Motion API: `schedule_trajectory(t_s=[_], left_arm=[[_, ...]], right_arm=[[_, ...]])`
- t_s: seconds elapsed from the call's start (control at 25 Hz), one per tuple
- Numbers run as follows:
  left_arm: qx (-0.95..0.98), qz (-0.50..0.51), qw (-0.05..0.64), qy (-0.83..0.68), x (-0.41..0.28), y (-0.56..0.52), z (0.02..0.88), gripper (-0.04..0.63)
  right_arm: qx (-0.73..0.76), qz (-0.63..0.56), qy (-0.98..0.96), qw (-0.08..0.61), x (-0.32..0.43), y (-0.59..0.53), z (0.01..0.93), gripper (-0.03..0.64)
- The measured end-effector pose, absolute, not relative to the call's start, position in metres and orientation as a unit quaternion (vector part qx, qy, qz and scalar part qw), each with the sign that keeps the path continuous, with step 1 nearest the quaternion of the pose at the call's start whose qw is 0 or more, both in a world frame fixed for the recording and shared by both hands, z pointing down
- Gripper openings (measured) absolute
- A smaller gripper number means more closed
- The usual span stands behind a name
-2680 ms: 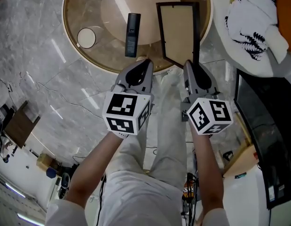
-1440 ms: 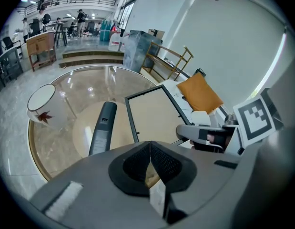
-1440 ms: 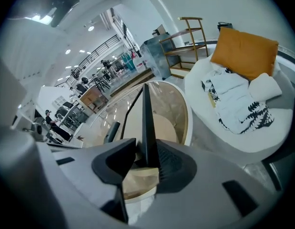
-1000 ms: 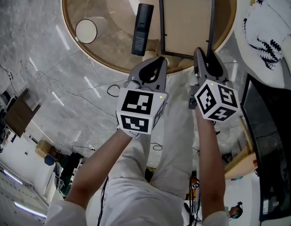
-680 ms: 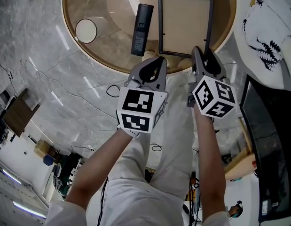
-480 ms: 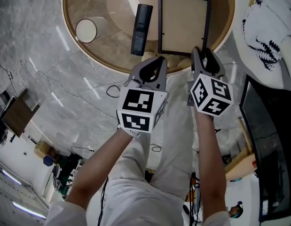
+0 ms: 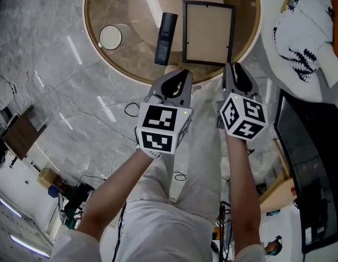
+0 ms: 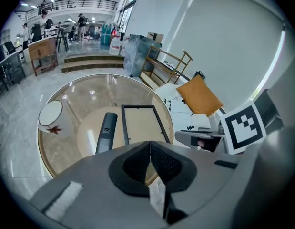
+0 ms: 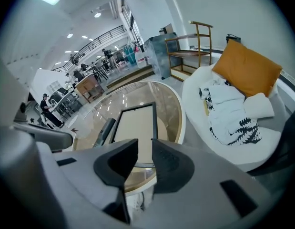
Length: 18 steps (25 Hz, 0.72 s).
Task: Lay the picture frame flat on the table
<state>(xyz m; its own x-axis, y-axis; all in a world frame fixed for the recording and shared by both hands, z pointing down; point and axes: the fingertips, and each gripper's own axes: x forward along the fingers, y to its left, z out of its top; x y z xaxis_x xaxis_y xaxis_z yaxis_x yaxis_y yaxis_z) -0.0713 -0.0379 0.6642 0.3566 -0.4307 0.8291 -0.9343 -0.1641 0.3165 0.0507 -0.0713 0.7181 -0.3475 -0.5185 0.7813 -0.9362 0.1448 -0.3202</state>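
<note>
The black picture frame [image 7: 208,33] with a beige panel lies flat on the round glass table [image 7: 130,74]. It also shows in the left gripper view [image 8: 140,124] and in the right gripper view [image 9: 135,123]. My left gripper [image 7: 178,75] hangs over the table's near edge, shut and empty, its pads [image 8: 137,163] touching. My right gripper [image 7: 234,70] hovers just short of the frame's near right corner, apart from it. Its jaws [image 9: 145,144] have just been closing and stand narrowly open with nothing between them.
A black remote [image 7: 166,30] lies left of the frame, and a white cup [image 7: 110,37] stands further left. A white seat with patterned clothes [image 7: 302,21] and an orange cushion [image 9: 245,68] is at the right. A dark cabinet [image 7: 310,168] stands by my right arm.
The frame, tilted at first, now lies flat. My right gripper has come off its near right corner and its jaws have narrowed. Both grippers have lifted away from the table.
</note>
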Motion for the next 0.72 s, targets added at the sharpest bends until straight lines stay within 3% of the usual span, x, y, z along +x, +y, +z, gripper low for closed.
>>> schedule_trajectory(t_s=[0.72], left_arm=[[0.736,0.257,0.39,-0.489,-0.07,-0.051,0.472,0.008]], right_arm=[[0.469,0.359,-0.762,0.266,0.069,-0.051,0.502,0.012]])
